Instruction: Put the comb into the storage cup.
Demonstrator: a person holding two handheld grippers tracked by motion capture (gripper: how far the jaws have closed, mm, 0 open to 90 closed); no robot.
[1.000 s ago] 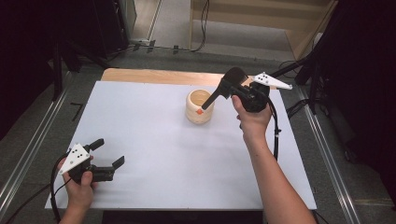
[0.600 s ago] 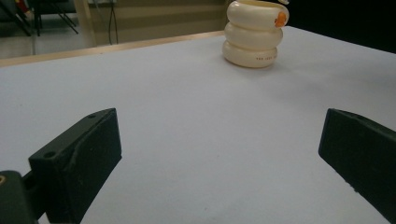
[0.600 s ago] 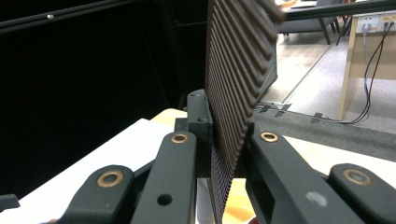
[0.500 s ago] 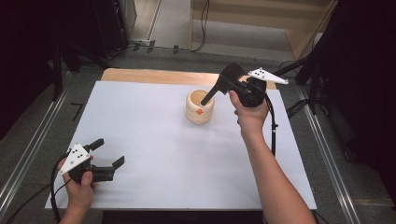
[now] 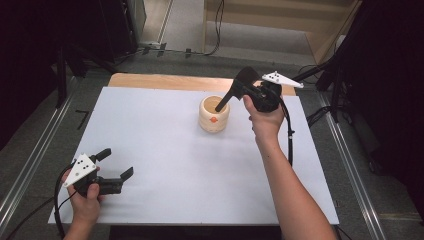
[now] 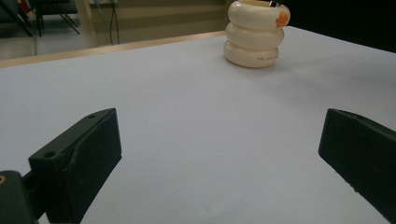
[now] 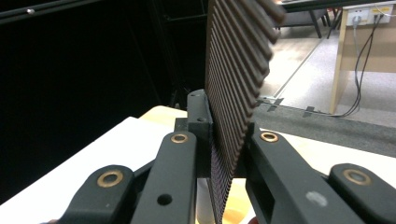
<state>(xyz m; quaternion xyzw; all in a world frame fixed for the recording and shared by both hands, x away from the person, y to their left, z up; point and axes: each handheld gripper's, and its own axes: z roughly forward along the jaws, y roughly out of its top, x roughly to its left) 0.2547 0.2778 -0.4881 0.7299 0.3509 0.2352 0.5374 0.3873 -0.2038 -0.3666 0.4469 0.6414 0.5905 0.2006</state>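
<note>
Black jaws of the left gripper (image 5: 118, 163) stand spread wide, close to the person, with nothing between them. The left hand (image 5: 87, 200) holds it low over the near left corner of the white sheet (image 5: 165, 150) that covers the table. In the left gripper view the two jaws frame only bare sheet. This tool has no part in the work right now, I think. It just waits.

Farther away, past the middle of the sheet, stands the cream cup (image 5: 214, 116). It looks like three fat rings piled up, and it stands upright. It has a small orange spot (image 5: 213, 120) on the side that faces the person. The cup is well apart from the left gripper.

The right gripper (image 5: 220, 107) is tilted down from the right, and its tip reaches into the mouth of the cup. The right hand (image 5: 262, 120) holds it just beside the cup. The jaws are pressed together. In the right gripper view the ribbed pads (image 7: 233, 93) lie flat on each other, and I see nothing between them. If something very thin is pinched there, I cannot tell.

So the work looks to be at its middle: the tool is already at the cup, dipped in. I cannot see inside the cup. What is left, I think, is to finish in there and lift the tool out.

Beyond the cup runs the wooden edge (image 5: 150, 80) of the table.
</note>
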